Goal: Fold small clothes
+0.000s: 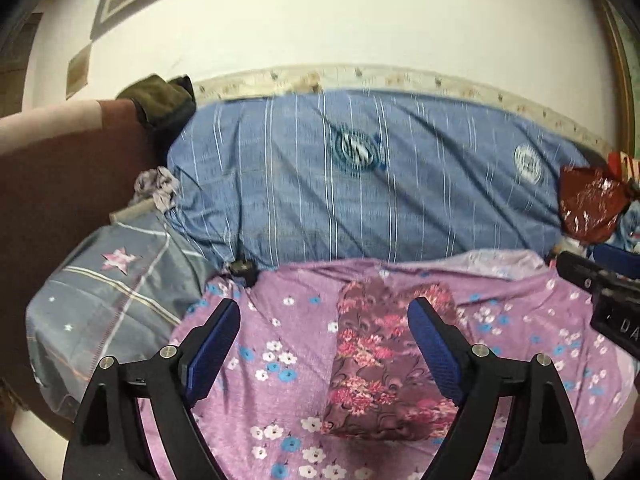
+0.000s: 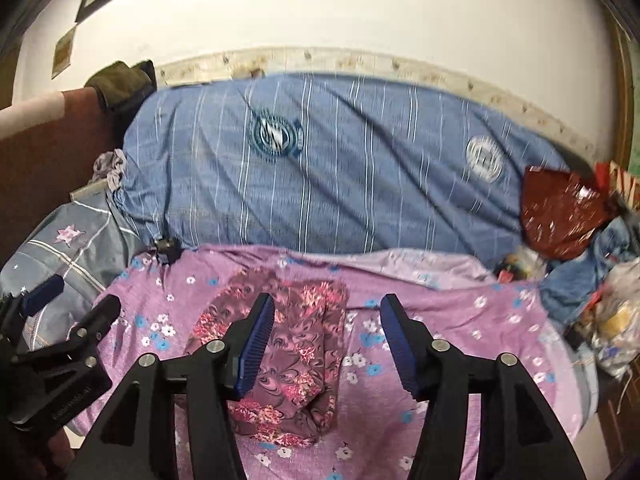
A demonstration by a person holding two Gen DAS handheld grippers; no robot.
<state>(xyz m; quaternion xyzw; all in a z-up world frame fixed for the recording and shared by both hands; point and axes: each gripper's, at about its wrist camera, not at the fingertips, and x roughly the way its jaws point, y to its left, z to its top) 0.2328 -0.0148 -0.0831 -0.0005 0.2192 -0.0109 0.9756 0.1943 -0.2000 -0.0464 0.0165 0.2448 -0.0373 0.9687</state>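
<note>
A maroon garment with pink flowers (image 1: 376,364) lies folded into a long strip on the purple flowered sheet (image 1: 280,320). It also shows in the right wrist view (image 2: 296,344). My left gripper (image 1: 324,312) is open and empty, held above the sheet, its right finger over the garment's right edge. My right gripper (image 2: 326,308) is open and empty, its left finger over the garment's middle. In the right wrist view the left gripper (image 2: 72,300) shows at the left edge. In the left wrist view part of the right gripper's body (image 1: 600,292) shows at the right edge.
A blue striped quilt (image 1: 360,176) lies behind the sheet against the wall. A grey pillow with a pink star (image 1: 112,280) is at the left. A red plastic bag (image 1: 588,204) and cluttered items (image 2: 612,320) sit at the right. A brown headboard (image 1: 60,160) stands far left.
</note>
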